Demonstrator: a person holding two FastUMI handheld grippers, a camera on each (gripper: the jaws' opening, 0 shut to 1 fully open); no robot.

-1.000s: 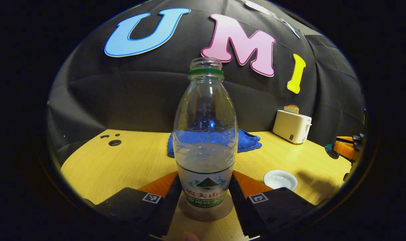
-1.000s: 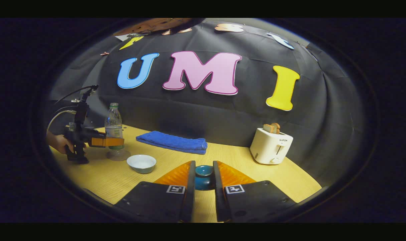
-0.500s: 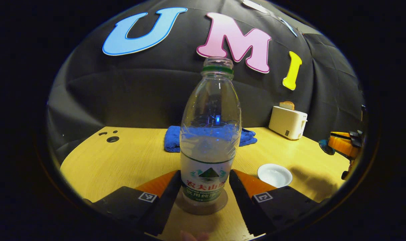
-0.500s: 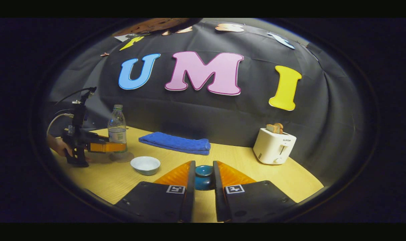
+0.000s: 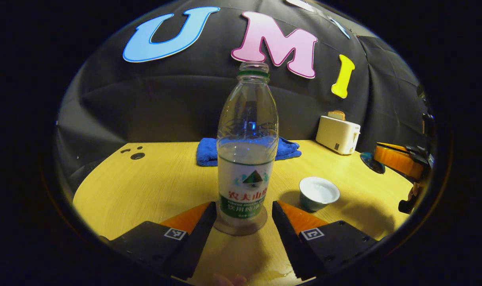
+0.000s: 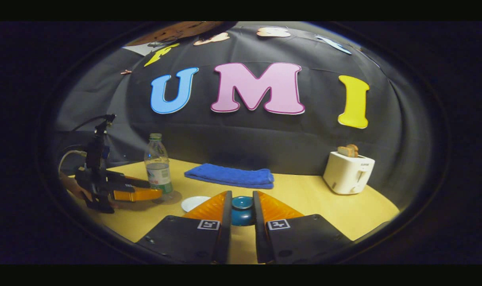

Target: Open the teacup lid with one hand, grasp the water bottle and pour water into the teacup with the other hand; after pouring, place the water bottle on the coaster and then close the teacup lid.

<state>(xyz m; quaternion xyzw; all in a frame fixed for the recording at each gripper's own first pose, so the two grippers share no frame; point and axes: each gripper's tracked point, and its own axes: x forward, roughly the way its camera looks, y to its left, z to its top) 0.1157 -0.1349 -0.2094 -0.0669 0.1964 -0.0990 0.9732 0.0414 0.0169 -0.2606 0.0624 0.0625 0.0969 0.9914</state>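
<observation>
right gripper [image 6: 240, 216] fingers clamp the blue teacup lid [image 6: 241, 210] | teacup [image 6: 194, 203] just left of them | water bottle [image 6: 158, 166] upright on coaster [image 6: 168, 197] | left gripper [image 6: 139, 190] spread before bottle | towel [image 6: 230, 176], toaster [image 6: 348, 172] behind

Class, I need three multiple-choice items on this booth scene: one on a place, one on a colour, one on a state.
1. Where does the water bottle stand?
A. on the coaster
B. on the towel
C. in the toaster

2. What colour is the folded towel?
A. red
B. blue
C. white

3. How is the teacup?
A. lidded
B. tipped over
C. uncovered

Answers: 1 A, the bottle's base sits on the round coaster between the open left tool. 2 B, it lies blue by the wall. 3 C, its lid is clamped in the right tool.
</observation>
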